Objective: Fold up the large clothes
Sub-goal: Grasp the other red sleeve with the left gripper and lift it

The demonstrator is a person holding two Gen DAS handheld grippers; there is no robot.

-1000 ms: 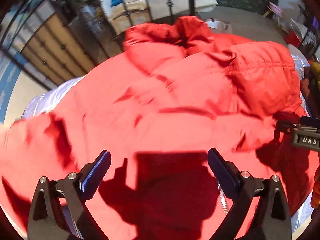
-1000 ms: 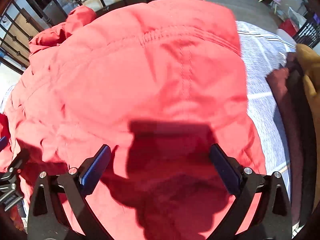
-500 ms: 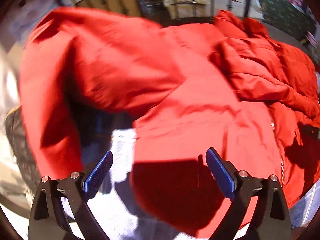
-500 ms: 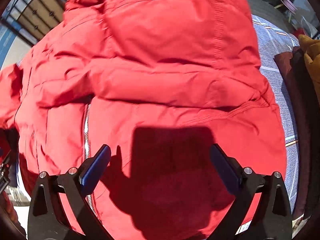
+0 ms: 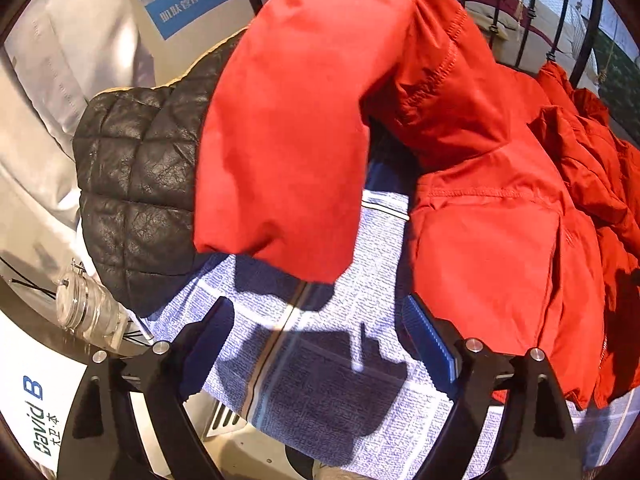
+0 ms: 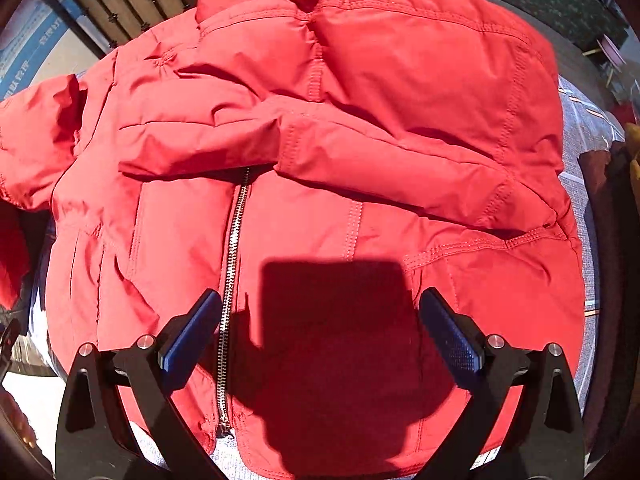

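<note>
The red jacket (image 6: 320, 140) lies spread on the blue-and-white cloth (image 5: 340, 360), zipper up, with one sleeve folded across its chest. The right gripper (image 6: 320, 336) hangs over the jacket's lower front, jaws wide apart, holding nothing. The left gripper (image 5: 320, 336) is also spread wide and empty above the cloth, with the other sleeve (image 5: 288, 152) just ahead, beside a black quilted jacket (image 5: 136, 192).

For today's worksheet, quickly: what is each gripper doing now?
Left gripper: open, holding nothing.
Right gripper: open, empty, above the red jacket.
</note>
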